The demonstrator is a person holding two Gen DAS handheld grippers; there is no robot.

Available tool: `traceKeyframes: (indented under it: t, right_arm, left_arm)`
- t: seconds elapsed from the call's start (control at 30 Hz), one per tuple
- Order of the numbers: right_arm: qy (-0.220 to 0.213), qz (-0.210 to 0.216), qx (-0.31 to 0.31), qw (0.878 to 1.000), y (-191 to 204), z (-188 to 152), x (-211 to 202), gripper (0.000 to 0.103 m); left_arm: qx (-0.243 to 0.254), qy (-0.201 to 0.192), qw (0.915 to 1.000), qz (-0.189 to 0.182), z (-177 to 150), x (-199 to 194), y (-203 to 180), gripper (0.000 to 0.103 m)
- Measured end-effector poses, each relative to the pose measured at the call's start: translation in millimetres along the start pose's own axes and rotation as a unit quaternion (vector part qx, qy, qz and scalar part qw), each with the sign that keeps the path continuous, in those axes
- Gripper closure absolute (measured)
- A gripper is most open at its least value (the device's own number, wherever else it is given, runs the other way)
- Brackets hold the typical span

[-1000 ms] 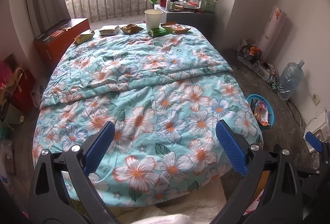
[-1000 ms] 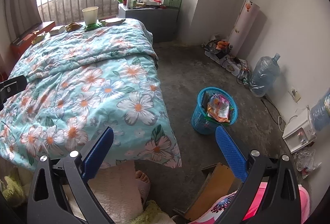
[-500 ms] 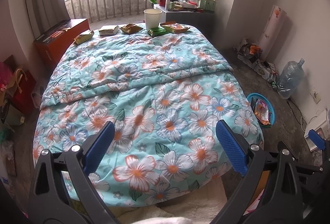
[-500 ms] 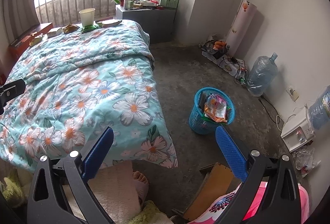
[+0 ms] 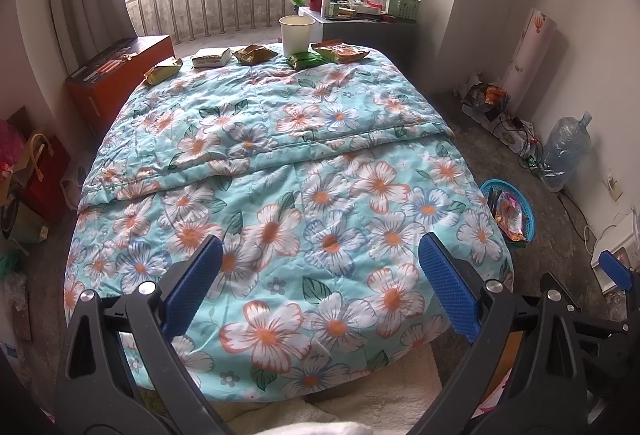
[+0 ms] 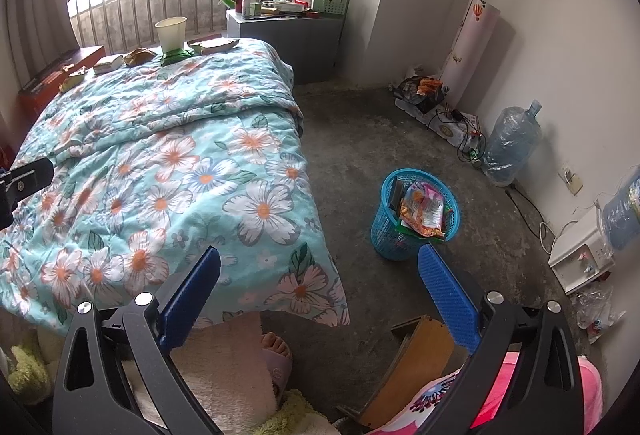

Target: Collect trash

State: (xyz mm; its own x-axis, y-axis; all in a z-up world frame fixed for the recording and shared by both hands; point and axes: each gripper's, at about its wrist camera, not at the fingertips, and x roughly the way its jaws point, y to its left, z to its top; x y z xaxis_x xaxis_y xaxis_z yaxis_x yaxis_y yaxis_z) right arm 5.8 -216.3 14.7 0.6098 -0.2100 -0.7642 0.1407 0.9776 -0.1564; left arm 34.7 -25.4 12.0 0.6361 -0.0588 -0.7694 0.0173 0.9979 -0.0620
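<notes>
Several snack wrappers lie in a row at the far end of the floral bed [image 5: 280,171]: a green one [image 5: 305,59], an orange one [image 5: 340,53], a brown one [image 5: 255,54], a pale box [image 5: 211,57] and a yellow one [image 5: 163,70]. A white paper cup [image 5: 296,35] stands among them. A blue trash basket [image 6: 414,221] holding wrappers stands on the floor right of the bed. My left gripper [image 5: 318,289] is open and empty over the bed's near end. My right gripper [image 6: 318,291] is open and empty over the bed's near corner.
A grey side table [image 6: 286,31] with clutter stands beyond the bed. An orange box [image 5: 116,75] sits at the bed's far left. A water jug [image 6: 510,145], a power strip with cables [image 6: 452,125] and a white appliance [image 6: 580,251] line the right wall. A slippered foot [image 6: 276,353] is below.
Both views have shifted slightly; the right gripper drifted a little right and nearer the basket. Both grippers stay open and empty.
</notes>
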Motion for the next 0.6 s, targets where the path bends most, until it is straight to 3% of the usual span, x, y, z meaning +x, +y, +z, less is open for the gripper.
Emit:
traceKeyframes:
  t: [0.6]
  right_arm:
    - [-0.001,0.002,0.001,1.0,-0.1,0.1,-0.7,0.007]
  left_arm:
    - [0.001,0.001,1.0,-0.001,0.5,-0.9,-1.7,0.009]
